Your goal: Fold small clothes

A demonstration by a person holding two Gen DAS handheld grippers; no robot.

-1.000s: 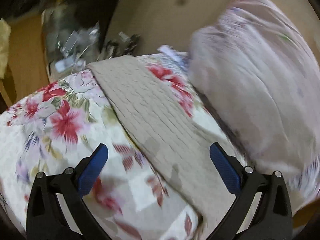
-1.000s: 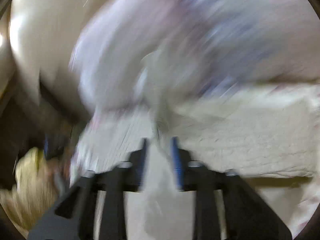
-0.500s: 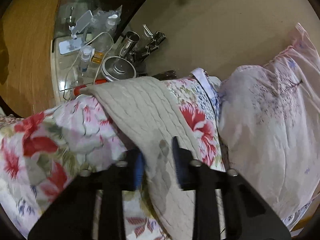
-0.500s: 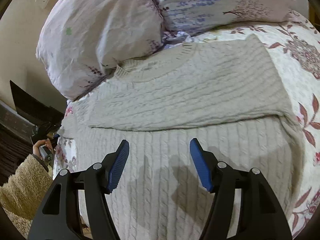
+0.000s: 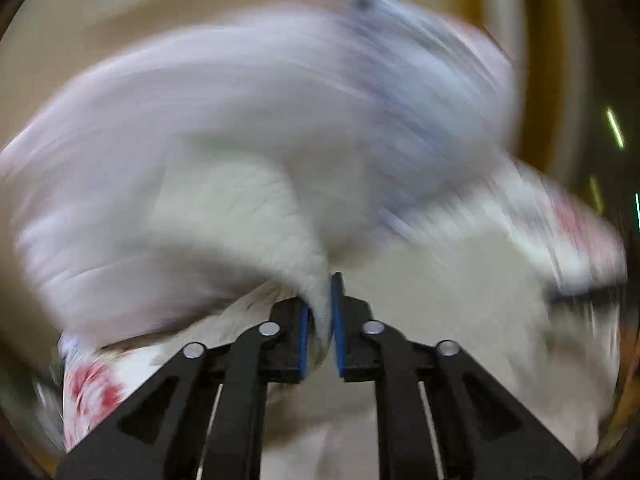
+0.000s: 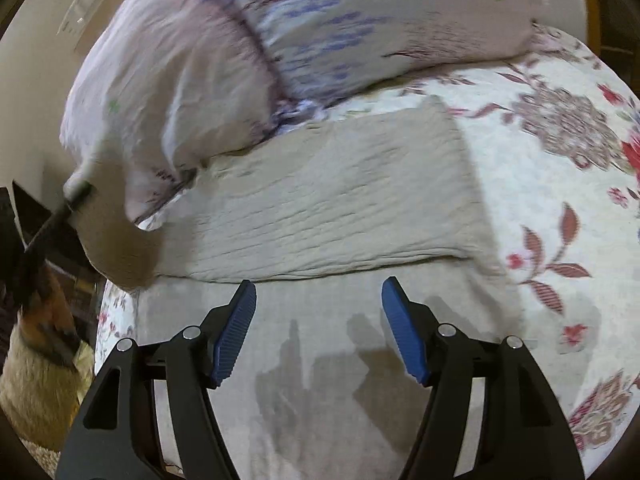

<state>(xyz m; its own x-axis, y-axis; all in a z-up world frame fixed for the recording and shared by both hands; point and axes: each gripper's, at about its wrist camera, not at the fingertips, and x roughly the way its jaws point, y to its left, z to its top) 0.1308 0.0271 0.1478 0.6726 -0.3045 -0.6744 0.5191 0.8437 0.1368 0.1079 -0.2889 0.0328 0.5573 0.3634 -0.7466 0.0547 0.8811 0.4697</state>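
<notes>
Left wrist cam is basically one big smear. What I can make out: my left tongs (image 5: 319, 320) are pinched nearly closed on a fold of the beige sweater (image 5: 248, 208), the cloth bunched between the blue pads (image 5: 337, 322) and rising away from them. Behind it there's a pale lilac blur that looks like a pillow (image 5: 280, 92), and a bit of red-flowered bedspread (image 5: 94, 390) at lower left. Can't tell much more from this one, too blurry.

Right wrist cam is way cleaner. My right tongs (image 6: 319, 330) are spread wide with nothing between the pads, hovering over the lower part of the sweater (image 6: 340, 204), their shadow falling on the knit just ahead. The sweater lies flat on the bed, one layer folded across the top half with a clear fold edge running side to side just in front of the tongs. It sits on the floral bedspread (image 6: 560, 152), with its far edge tucked right up against two pillows (image 6: 320, 24). At far left, the left tongs (image 6: 76, 194) hold a raised corner of the knit, beside the nearer pillow.
</notes>
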